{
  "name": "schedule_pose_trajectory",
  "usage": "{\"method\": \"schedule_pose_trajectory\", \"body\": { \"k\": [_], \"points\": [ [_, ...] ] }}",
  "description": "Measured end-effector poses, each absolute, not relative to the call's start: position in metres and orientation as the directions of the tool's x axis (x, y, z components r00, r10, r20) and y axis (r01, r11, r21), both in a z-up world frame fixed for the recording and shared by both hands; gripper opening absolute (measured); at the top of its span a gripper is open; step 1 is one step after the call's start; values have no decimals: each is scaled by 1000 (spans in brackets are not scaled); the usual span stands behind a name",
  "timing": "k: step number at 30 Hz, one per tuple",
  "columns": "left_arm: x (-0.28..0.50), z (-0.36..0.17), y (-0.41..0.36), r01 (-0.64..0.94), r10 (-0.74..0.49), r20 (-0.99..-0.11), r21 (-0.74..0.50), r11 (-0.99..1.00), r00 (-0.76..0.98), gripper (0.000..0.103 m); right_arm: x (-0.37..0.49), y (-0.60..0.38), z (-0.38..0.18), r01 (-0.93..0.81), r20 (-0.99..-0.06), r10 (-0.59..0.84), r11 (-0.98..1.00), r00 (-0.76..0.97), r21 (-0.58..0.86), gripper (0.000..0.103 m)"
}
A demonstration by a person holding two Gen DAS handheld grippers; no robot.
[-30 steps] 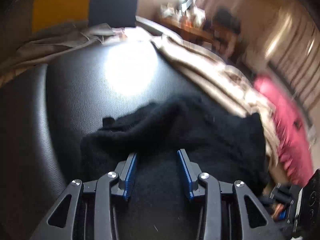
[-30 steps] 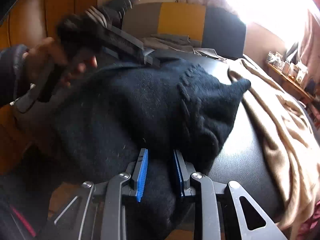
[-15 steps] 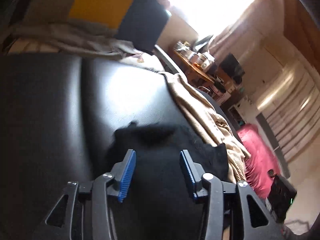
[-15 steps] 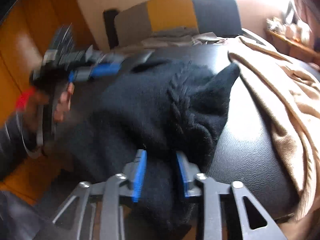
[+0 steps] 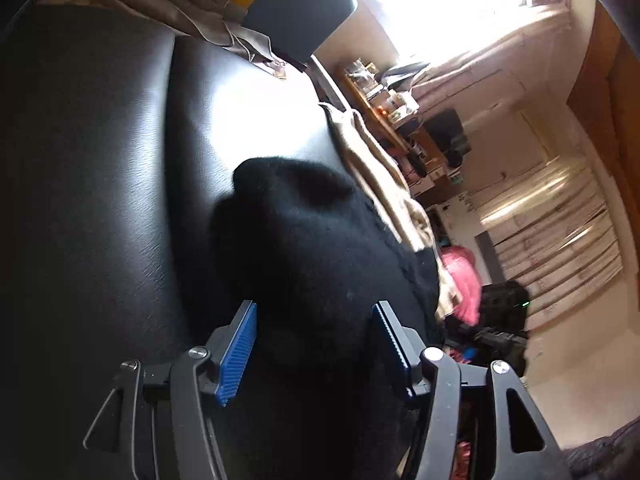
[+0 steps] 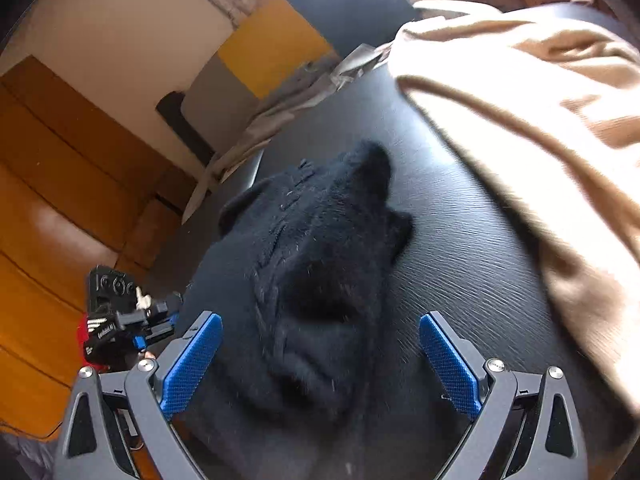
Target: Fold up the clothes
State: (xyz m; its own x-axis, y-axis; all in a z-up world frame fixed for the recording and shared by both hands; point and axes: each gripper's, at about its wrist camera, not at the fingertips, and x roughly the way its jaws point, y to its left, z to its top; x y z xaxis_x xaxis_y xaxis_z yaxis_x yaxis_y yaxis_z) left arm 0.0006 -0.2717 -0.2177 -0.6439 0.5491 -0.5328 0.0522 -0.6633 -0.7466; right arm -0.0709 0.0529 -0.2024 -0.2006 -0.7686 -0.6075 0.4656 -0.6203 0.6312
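The left gripper (image 5: 314,346) was opening, its pads off the black sweater (image 5: 316,240) bunched on the black couch (image 5: 120,200). The right gripper (image 6: 320,364), clamped a second earlier, spread wide: fold apparently released, sweater still lumpy.

Black knitted sweater (image 6: 316,280) lies bunched and rumpled on the black leather seat (image 6: 460,240); cable stitching faces up.

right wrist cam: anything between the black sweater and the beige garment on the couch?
No. In the right wrist view only a bare strip of black couch seat separates the black sweater from the beige garment.
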Motion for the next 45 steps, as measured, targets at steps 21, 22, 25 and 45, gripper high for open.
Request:
{"method": "schedule_pose_trajectory", "body": {
  "k": [21,22,25,45],
  "points": [
    [106,-174,-288,117,359,-485,-707,-697,-797,34,-37,-64,-199,586,-508,-859,-381,62,715,38],
    [126,-165,-299,132,316,-471,-701,-700,-824,34,-30,-85,-195,600,-495,-863,-342,105,723,38],
    [187,-131,-330,193,150,-418,-669,-718,-896,34,-4,-161,-172,646,-436,-869,-195,236,738,38],
    [411,-107,-525,699,-589,-490,-691,-187,-642,40,209,-634,-70,882,-679,-563,317,472,350,42]
  ]
}}
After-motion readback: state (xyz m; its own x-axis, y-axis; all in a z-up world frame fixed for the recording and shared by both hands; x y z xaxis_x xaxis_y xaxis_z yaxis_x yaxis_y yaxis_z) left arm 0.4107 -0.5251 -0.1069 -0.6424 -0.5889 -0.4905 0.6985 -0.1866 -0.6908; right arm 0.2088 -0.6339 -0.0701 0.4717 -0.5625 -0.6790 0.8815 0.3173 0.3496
